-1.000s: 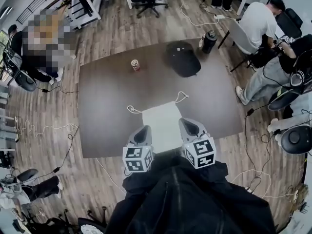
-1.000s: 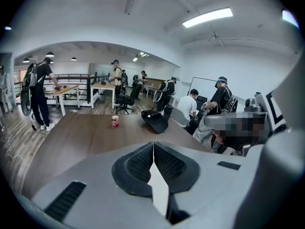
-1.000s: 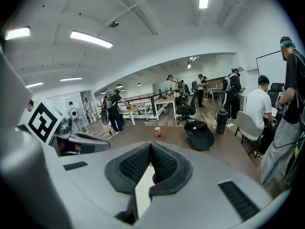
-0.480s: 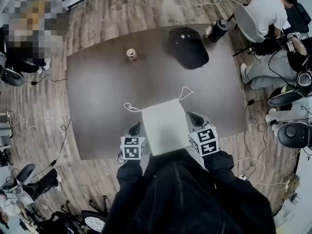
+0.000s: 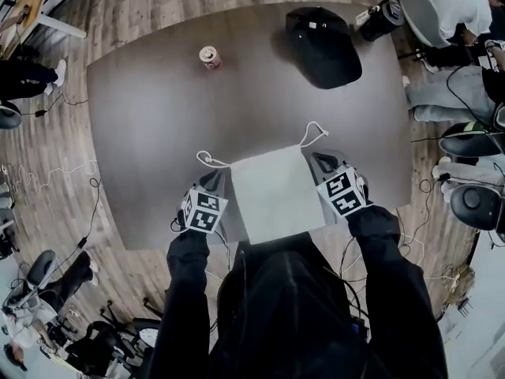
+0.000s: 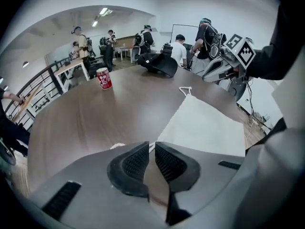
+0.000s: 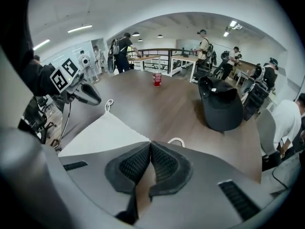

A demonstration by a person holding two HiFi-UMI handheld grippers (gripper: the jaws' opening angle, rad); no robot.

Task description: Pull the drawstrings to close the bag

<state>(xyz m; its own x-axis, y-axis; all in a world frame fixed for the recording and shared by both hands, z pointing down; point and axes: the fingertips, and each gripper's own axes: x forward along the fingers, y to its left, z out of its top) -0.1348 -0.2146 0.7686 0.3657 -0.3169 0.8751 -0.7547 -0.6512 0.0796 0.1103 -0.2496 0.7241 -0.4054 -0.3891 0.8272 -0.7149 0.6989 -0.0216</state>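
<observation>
Brown tabletop [image 5: 142,133] in a busy open office, with other people working at desks and seated around its edges. A white drawstring bag [image 5: 276,192] lies flat on the table at the near edge, directly in front of the person holding the two grippers. The bag's mouth is the far edge, running left to right. A white cord loop sticks out at each end of it, the left loop [image 5: 207,159] and the right loop [image 5: 314,130].

The left gripper [image 5: 213,181] is beside the bag's left edge and the right gripper [image 5: 322,163] beside its right edge, both angled down towards the table. Each points along its own side of the bag towards the far corner. In both gripper views the ribbed jaws are pressed together, or nearly so, with only table showing behind them. Neither gripper has hold of anything.

Each loop lies just ahead of the jaw tips on its own side, and no view shows contact. The left gripper is nearer the left loop and the right gripper nearer the right. To grip the cords, the jaws would probably need to part first, then pull outwards along the line of the mouth.

A red can [image 5: 210,57] and a black cap [image 5: 323,46] sit well apart from the bag, on the far side.
</observation>
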